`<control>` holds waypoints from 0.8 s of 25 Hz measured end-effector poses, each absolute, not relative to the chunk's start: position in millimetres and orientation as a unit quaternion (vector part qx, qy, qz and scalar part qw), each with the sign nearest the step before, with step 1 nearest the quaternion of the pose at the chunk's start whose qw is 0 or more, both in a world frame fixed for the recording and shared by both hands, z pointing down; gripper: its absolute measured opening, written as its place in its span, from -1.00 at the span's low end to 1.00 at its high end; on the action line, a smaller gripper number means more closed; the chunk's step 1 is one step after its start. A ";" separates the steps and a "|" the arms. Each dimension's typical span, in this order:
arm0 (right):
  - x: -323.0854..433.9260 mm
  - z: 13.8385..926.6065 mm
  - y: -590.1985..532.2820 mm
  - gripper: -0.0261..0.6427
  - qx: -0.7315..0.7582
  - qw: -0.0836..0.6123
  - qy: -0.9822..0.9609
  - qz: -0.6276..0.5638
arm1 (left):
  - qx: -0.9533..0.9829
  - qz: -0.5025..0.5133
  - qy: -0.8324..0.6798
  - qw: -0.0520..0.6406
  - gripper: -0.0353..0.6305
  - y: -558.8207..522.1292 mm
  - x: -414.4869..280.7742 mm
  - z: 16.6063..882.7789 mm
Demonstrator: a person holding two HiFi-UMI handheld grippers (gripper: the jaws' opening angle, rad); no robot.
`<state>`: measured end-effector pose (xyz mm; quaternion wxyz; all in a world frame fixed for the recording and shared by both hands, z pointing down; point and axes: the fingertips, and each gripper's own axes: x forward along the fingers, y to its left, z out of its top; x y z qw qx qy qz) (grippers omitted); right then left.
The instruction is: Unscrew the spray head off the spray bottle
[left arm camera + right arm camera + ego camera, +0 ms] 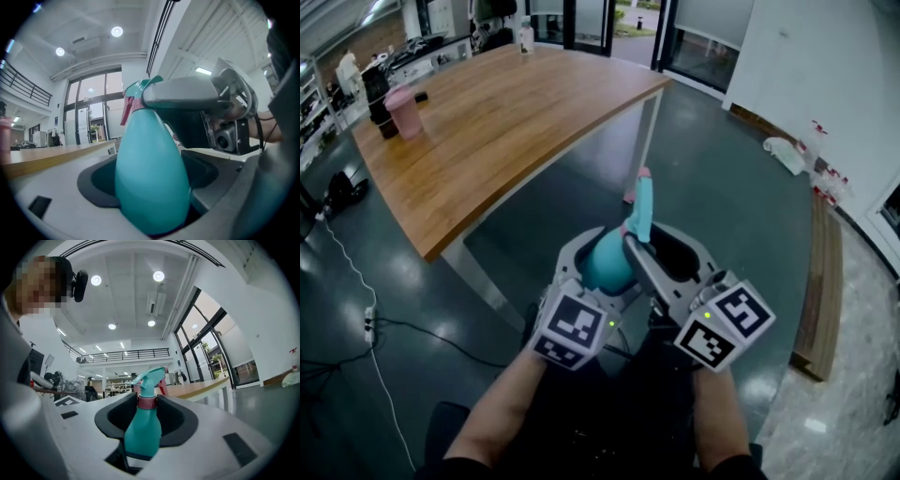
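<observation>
A teal spray bottle [607,264] stands upright in the air between the two grippers. My left gripper [602,272] is shut on its egg-shaped body [150,164], which fills the left gripper view. The teal spray head [642,202], with a pink nozzle tip, rises above the body. My right gripper [636,246] reaches in from the right at neck height. In the right gripper view its black pads [171,420] sit against both sides of the red collar [146,402] under the spray head [149,378]. One grey finger [187,91] of that gripper crosses the neck in the left gripper view.
A long wooden table [506,122] lies ahead to the left, with a pink cup [405,111] and a dark bottle [381,111] at its far end. A cable [366,319] runs over the dark floor. A low wooden bench [820,281] lines the right wall.
</observation>
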<state>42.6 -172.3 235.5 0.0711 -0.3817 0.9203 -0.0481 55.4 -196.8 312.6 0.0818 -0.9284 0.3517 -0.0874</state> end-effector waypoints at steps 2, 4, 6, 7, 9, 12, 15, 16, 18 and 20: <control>42.4 235.1 -172.1 -0.50 -0.374 0.071 0.924 -0.045 | -0.933 -0.087 0.341 0.082 0.34 -195.7 55.1 311.9; 43.1 233.6 -170.3 -0.51 -0.362 0.071 0.928 -0.044 | -0.939 -0.082 0.325 0.084 0.34 -192.7 56.3 309.7; 44.4 230.9 -166.3 -0.51 -0.347 0.072 0.934 -0.038 | -0.946 -0.077 0.304 0.087 0.34 -187.9 58.8 306.5; 44.9 229.7 -164.0 -0.51 -0.339 0.070 0.938 -0.035 | -0.950 -0.075 0.291 0.089 0.34 -185.2 60.0 305.2; 45.2 227.8 -159.4 -0.51 -0.319 0.068 0.945 -0.028 | -0.958 -0.073 0.263 0.091 0.34 -179.7 61.9 303.1; 45.3 224.4 -150.2 -0.51 -0.285 0.068 0.956 -0.018 | -0.969 -0.068 0.219 0.093 0.34 -168.9 64.1 299.1; 45.7 221.4 -137.8 -0.51 -0.247 0.069 0.967 -0.004 | -0.978 -0.057 0.177 0.096 0.34 -155.7 67.1 295.4; 45.7 220.6 -134.2 -0.51 -0.234 0.071 0.970 0.001 | -0.981 -0.052 0.160 0.098 0.34 -151.2 68.3 295.1; 46.2 219.0 -126.9 -0.51 -0.208 0.075 0.975 0.008 | -0.986 -0.041 0.124 0.100 0.34 -141.7 71.2 294.7; 47.7 216.6 -119.6 -0.51 -0.187 0.081 0.979 0.012 | -0.990 -0.030 0.098 0.094 0.34 -132.3 73.9 292.6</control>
